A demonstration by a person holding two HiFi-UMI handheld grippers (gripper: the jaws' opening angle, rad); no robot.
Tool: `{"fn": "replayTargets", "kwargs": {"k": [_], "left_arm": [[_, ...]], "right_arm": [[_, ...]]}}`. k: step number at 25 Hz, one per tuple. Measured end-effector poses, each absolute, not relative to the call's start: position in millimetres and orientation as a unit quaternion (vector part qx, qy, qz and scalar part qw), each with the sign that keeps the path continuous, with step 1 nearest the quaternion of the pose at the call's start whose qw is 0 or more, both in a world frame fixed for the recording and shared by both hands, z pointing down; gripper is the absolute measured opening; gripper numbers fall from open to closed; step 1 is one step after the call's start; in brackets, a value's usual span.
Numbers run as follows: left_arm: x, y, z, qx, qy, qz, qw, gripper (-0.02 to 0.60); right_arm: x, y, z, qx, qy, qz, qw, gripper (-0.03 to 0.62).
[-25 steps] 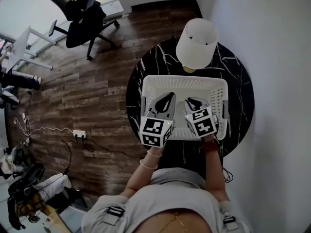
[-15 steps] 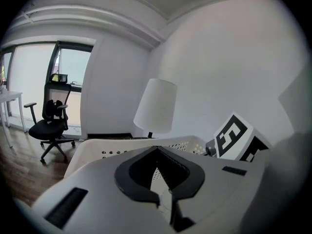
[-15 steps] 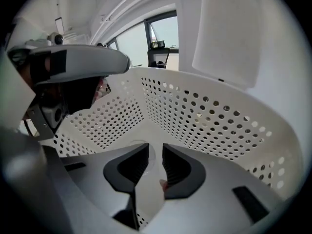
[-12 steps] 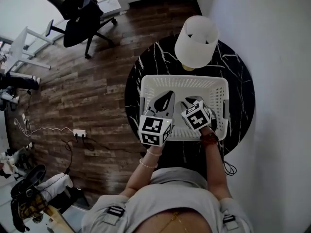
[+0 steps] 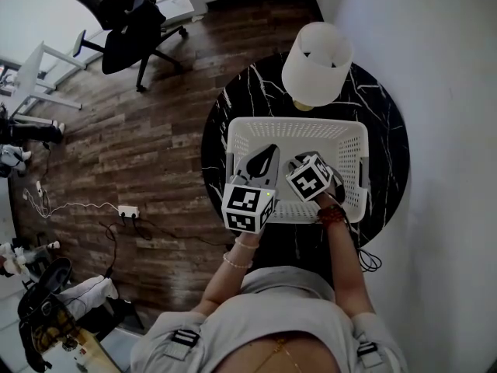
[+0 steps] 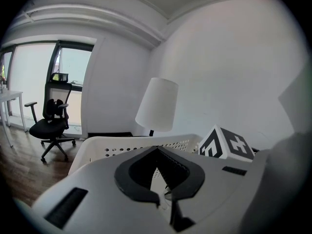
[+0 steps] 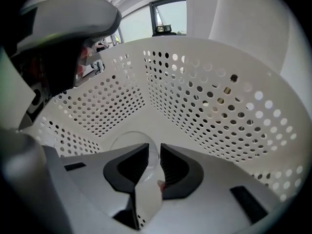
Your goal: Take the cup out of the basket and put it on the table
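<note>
A clear plastic cup (image 7: 127, 141) lies on the floor of the white perforated basket (image 5: 295, 124), which stands on the round black marble table (image 5: 233, 107). My right gripper (image 7: 154, 154) reaches down into the basket (image 7: 204, 96), its jaws shut on the cup's thin wall. In the head view the right gripper (image 5: 300, 162) tilts into the basket and hides the cup. My left gripper (image 5: 267, 152) hovers over the basket's left half, shut with nothing in it. In the left gripper view the left gripper (image 6: 157, 150) sits level with the basket rim (image 6: 126, 143).
A lamp with a white shade (image 5: 314, 64) stands on the table just behind the basket. A white wall runs close along the right. Wooden floor, a black office chair (image 5: 132, 29) and a power strip with cables (image 5: 126, 212) lie to the left.
The right gripper has tipped further down into the basket and shifted slightly left and away from me. The left gripper has stayed where it was.
</note>
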State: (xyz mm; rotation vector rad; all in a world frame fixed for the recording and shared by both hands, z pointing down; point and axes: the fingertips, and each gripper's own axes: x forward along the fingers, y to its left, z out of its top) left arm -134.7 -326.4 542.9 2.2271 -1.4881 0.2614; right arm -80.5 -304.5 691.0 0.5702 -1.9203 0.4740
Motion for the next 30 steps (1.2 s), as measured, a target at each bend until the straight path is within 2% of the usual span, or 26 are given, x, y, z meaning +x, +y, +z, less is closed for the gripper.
{"fn": "replayTargets", "kwargs": {"k": [6, 15, 30], "left_arm": [[-136, -323, 537, 0.808, -0.539, 0.090, 0.220, 0.008], [-139, -317, 529, 0.807, -0.545, 0.085, 0.213, 0.008], [-147, -293, 504, 0.802, -0.561, 0.079, 0.188, 0.008]], "right_arm": [[-76, -298, 707, 0.220, -0.772, 0.185, 0.567, 0.072], [-67, -294, 714, 0.221, -0.767, 0.183, 0.574, 0.032], [-62, -297, 676, 0.244, -0.803, 0.196, 0.507, 0.028]]}}
